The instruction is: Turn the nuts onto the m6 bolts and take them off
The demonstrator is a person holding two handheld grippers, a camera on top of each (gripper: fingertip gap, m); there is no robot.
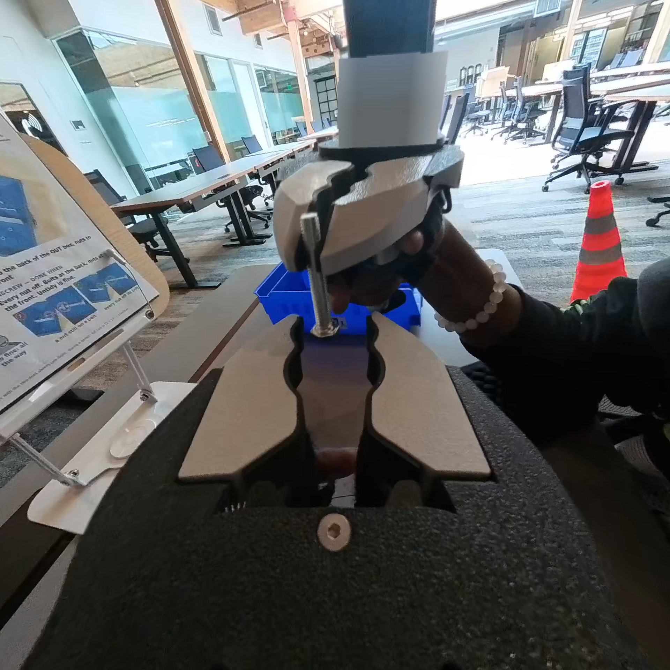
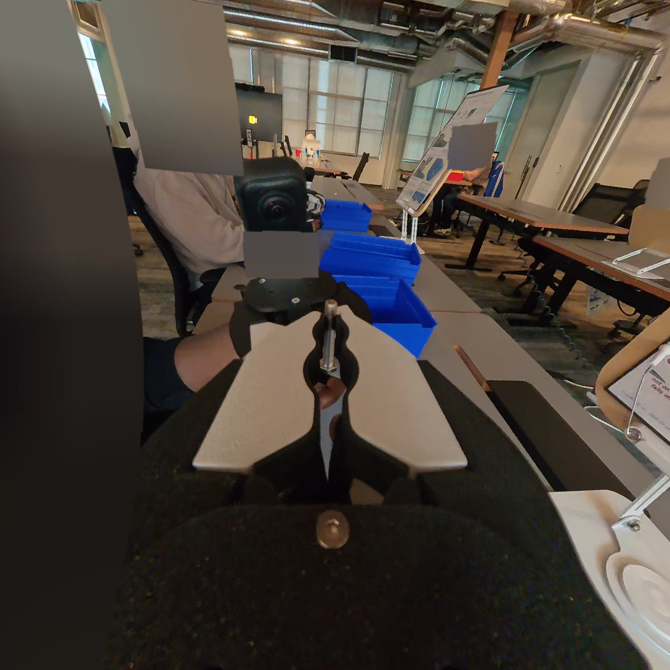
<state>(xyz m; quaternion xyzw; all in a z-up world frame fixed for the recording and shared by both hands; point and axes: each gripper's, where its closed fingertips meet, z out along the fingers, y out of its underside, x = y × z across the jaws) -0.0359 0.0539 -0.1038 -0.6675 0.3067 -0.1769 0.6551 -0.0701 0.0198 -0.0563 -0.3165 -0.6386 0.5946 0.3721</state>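
Since the bolt [image 1: 316, 268] is stiff, light, slick steel, your right gripper [image 1: 312, 232] has clamped its shank, head [image 1: 325, 329] hanging between your left gripper's [image 1: 334, 322] wide, empty jaws. Take any nut by its flats. 1 blue bin [image 1: 290, 293] sits right behind; the instruction stand [image 1: 72, 290] crowds your left.

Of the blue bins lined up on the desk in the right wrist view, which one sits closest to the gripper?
The blue bin just right of the right gripper, its open inside facing the camera. The other two bins line up farther back.
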